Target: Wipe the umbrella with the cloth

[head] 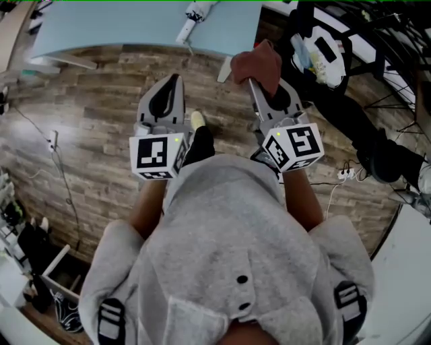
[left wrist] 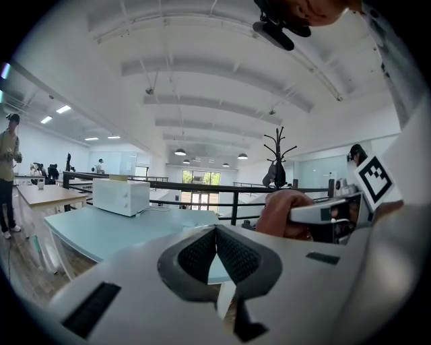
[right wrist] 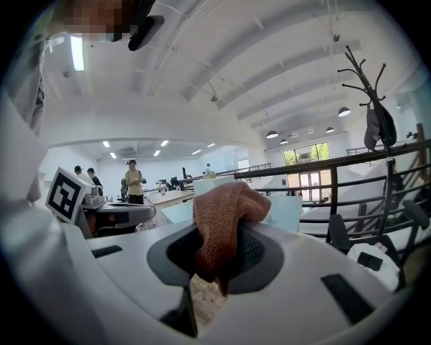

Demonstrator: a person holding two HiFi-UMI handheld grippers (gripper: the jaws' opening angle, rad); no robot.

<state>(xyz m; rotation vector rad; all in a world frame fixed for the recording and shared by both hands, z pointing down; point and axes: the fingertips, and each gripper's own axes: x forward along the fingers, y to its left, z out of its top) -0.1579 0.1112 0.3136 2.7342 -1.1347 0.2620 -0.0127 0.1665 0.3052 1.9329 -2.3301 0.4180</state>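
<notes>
The pale blue desk (head: 121, 27) lay across the top of the head view, at 12 o'clock from the person, with wooden floor (head: 101, 121) between it and both hand-held grippers. On the desk near its front edge lay the white folded umbrella (head: 192, 19). Its long axis ran from about 1 o'clock down to 7 o'clock, and the lower end pointed toward the desk's edge. Which end was the handle could not be made out.

The left hand-held gripper (head: 175, 81) had its jaws shut tight on nothing and pointed to 12 o'clock. The umbrella sat between 12 and 1 o'clock from it, well apart. The right hand-held gripper (head: 261, 84) was clamped on the rust-brown cloth (head: 256, 64), which bunched up above its jaws. From there the umbrella lay toward 10 to 11 o'clock, also well apart.

The left looked slightly the nearer, so it seemed suited to steady the umbrella while the right brought the cloth in along that slanted axis.
</notes>
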